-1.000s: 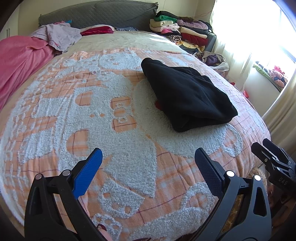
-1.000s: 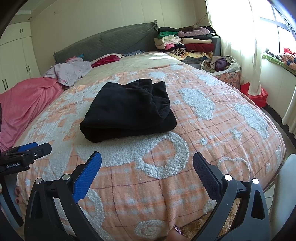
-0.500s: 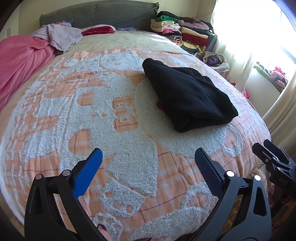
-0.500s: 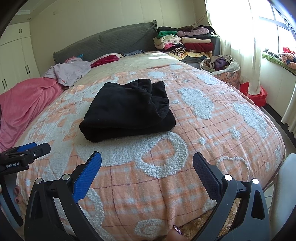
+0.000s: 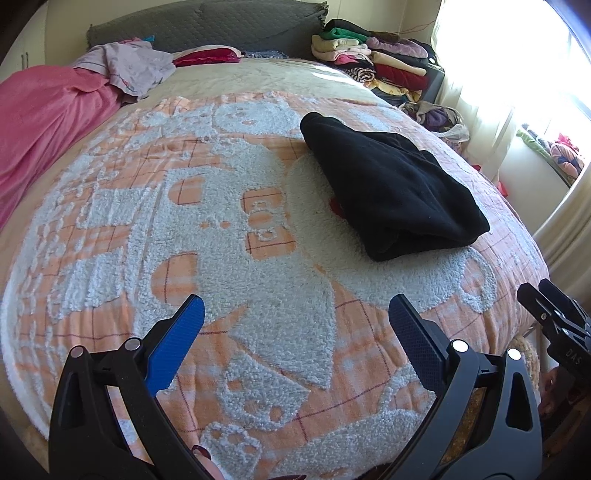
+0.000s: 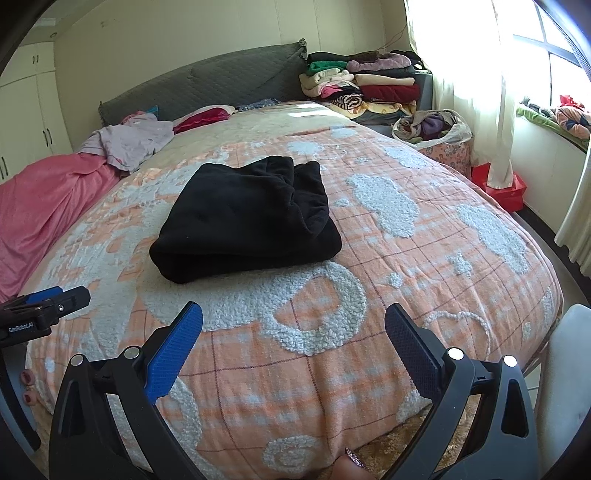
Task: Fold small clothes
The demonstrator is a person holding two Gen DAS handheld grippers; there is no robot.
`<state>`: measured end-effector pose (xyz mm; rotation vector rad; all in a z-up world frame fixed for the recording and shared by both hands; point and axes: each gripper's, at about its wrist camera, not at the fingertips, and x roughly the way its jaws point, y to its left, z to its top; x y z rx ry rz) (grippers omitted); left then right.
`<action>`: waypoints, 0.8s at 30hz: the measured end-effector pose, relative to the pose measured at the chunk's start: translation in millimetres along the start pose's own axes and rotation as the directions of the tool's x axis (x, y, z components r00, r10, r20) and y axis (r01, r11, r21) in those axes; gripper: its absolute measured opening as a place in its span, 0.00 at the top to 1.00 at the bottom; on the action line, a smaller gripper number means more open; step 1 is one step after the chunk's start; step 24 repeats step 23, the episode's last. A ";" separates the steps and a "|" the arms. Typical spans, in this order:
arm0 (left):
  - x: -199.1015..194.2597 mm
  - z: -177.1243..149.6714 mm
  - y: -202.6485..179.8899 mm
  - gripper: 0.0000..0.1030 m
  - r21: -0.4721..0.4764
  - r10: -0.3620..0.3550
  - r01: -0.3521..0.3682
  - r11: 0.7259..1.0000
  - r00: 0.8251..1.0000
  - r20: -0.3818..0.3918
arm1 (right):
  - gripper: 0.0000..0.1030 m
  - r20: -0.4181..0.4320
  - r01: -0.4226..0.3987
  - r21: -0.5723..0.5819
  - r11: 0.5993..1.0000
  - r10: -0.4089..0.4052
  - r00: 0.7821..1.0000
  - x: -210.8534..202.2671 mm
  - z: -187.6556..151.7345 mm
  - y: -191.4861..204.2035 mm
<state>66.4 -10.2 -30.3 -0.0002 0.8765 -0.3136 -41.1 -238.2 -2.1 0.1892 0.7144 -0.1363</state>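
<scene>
The left gripper point(image 5: 295, 314) hangs low over the near part of a bed, its two blue-padded fingers point(image 5: 173, 343) spread wide with nothing between them. Under it lies an orange checked blanket point(image 5: 184, 229) with fluffy white shapes. A black folded garment point(image 5: 391, 188) rests on the blanket, ahead and to the right, well apart from the fingers; a small bit of red shows at its left edge (what it belongs to cannot be told). The right gripper point(image 5: 554, 317) pokes in at the right edge, off the bed's side. A pink cover point(image 5: 44, 122) lies on the far left, and a stack of folded clothes point(image 5: 373, 62) sits beside the grey headboard point(image 5: 207, 26).
</scene>
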 end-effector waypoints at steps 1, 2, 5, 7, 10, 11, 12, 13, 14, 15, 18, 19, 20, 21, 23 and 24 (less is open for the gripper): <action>0.0 -0.1 0.9 0.09 0.001 0.000 0.000 1.000 1.000 0.000 | 0.04 -0.001 0.004 0.003 1.000 -0.004 1.000 -0.1 0.3 -0.7; 0.2 -0.3 1.4 0.09 0.002 0.000 0.000 1.000 1.000 -0.002 | 0.04 -0.001 0.008 0.007 1.000 -0.008 1.000 0.1 0.5 -1.4; 1.7 0.3 4.7 0.09 -0.001 -0.002 0.002 1.000 1.000 -0.013 | 0.04 -0.003 0.027 0.030 0.999 -0.027 1.000 -0.4 0.7 -7.6; 2.6 0.3 7.3 0.09 0.008 0.018 -0.018 1.000 1.000 -0.017 | 0.04 -0.002 0.053 0.061 0.997 -0.052 0.999 -1.7 0.6 -16.7; 4.5 0.9 24.1 0.09 -0.025 0.048 -0.048 0.999 0.999 -0.023 | 0.04 -0.012 0.123 0.163 0.979 -0.123 0.992 -6.8 -0.8 -51.0; 4.7 1.9 33.2 0.09 -0.044 0.046 -0.047 0.998 0.999 -0.027 | 0.05 -0.015 0.156 0.206 0.966 -0.156 0.988 -9.9 -2.4 -67.1; 4.7 2.9 42.9 0.09 -0.064 0.046 -0.048 0.997 0.999 -0.029 | 0.05 -0.019 0.184 0.238 0.954 -0.185 0.983 -12.3 -4.3 -80.5; 4.2 5.5 61.4 0.09 -0.104 0.057 -0.060 0.993 0.998 -0.027 | 0.05 -0.028 0.230 0.299 0.926 -0.233 0.972 -18.1 -8.0 -106.9; 4.4 9.6 84.9 0.09 -0.147 0.082 -0.086 0.985 0.996 -0.029 | 0.05 -0.034 0.262 0.338 0.904 -0.267 0.963 -21.3 -10.7 -124.8; 4.6 11.9 102.3 0.09 -0.177 0.108 -0.112 0.978 0.994 -0.034 | 0.05 -0.049 0.317 0.385 0.867 -0.324 0.945 -27.1 -15.9 -152.7; 3.8 22.5 186.1 0.09 -0.308 0.243 -0.255 0.916 0.967 -0.077 | 0.05 -0.136 0.455 0.503 0.735 -0.453 0.881 -42.1 -35.0 -234.8; 2.1 26.4 221.8 0.09 -0.352 0.305 -0.319 0.880 0.947 -0.097 | 0.05 -0.185 0.521 0.534 0.665 -0.509 0.840 -47.6 -44.6 -273.1; 0.0 29.2 253.2 0.09 -0.382 0.358 -0.376 0.844 0.926 -0.120 | 0.05 -0.233 0.574 0.545 0.611 -0.547 0.804 -50.1 -51.7 -300.0; -2.5 31.8 281.9 0.09 -0.408 0.405 -0.425 0.808 0.904 -0.140 | 0.05 -0.286 0.614 0.561 0.555 -0.567 0.773 -52.0 -60.6 -335.6; -8.6 35.7 345.9 0.09 -0.460 0.496 -0.524 0.717 0.847 -0.191 | 0.04 -0.378 0.676 0.584 0.448 -0.587 0.716 -54.4 -75.5 -388.6; -8.6 35.7 345.9 0.09 -0.460 0.496 -0.524 0.717 0.847 -0.191 | 0.04 -0.378 0.676 0.584 0.448 -0.587 0.716 -54.4 -75.5 -388.6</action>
